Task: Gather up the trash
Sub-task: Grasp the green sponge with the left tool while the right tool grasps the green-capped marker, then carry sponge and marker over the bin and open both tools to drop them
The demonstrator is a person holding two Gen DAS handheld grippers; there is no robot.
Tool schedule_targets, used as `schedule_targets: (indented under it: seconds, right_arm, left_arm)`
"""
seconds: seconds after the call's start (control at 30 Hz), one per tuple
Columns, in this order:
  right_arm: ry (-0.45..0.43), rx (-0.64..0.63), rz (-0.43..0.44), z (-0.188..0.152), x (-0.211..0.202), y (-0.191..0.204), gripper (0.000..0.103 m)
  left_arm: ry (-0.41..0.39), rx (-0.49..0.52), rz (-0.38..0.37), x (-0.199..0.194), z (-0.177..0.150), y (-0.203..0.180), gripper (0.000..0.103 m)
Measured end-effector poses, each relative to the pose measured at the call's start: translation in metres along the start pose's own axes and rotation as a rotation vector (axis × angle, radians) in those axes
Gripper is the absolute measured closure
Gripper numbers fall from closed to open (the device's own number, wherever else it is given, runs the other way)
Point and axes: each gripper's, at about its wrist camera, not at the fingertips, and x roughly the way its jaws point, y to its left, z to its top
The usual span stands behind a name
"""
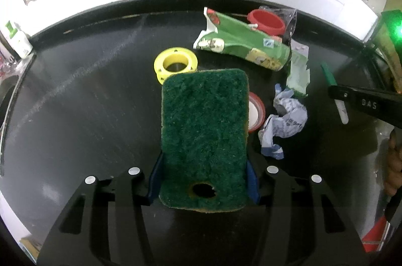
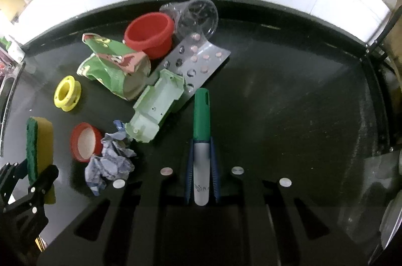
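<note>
Both tools grip items over the dark surface [image 1: 75, 102].
Left tool [image 1: 203, 180] pinches a green-topped sponge [image 1: 203, 130]; right tool [image 2: 202, 173] pinches a green-capped marker [image 2: 201, 140] beside the litter.

The sponge [image 1: 203, 138] is dark green on top and yellow beneath; the marker [image 2: 201, 138] has a green cap and white barrel. On the black table [image 2: 289, 102] lie a red cup [image 2: 149, 36], a yellow spool [image 2: 67, 92], and blue-and-white crumpled paper [image 2: 110, 163].
</note>
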Motion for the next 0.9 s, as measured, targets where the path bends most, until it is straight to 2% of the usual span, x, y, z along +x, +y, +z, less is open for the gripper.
schedule_targets:
  seconds: [0.33,0.53,0.7,0.8,0.9]
  right_arm:
    - [-0.057,-0.02,0.013,0.004,-0.03,0.002,0.089]
    - [-0.122,-0.072,0.058,0.009,-0.065,0.029,0.089]
    - [-0.182,-0.181,0.147,0.009,-0.104,0.083,0.089]
    - [-0.201,-0.255,0.207,0.005,-0.121,0.119,0.089]
    - [-0.206,-0.366,0.292,-0.01,-0.137,0.177,0.089]
  left_arm:
    - [-0.018,-0.004,0.011,-0.01,0.006,0.003,0.052]
    - [-0.065,-0.041,0.038,-0.044,0.008,0.016,0.052]
    - [-0.1,-0.098,0.083,-0.082,-0.001,0.044,0.052]
    - [-0.113,-0.158,0.132,-0.109,-0.015,0.073,0.052]
    - [-0.121,-0.23,0.184,-0.133,-0.037,0.106,0.052]
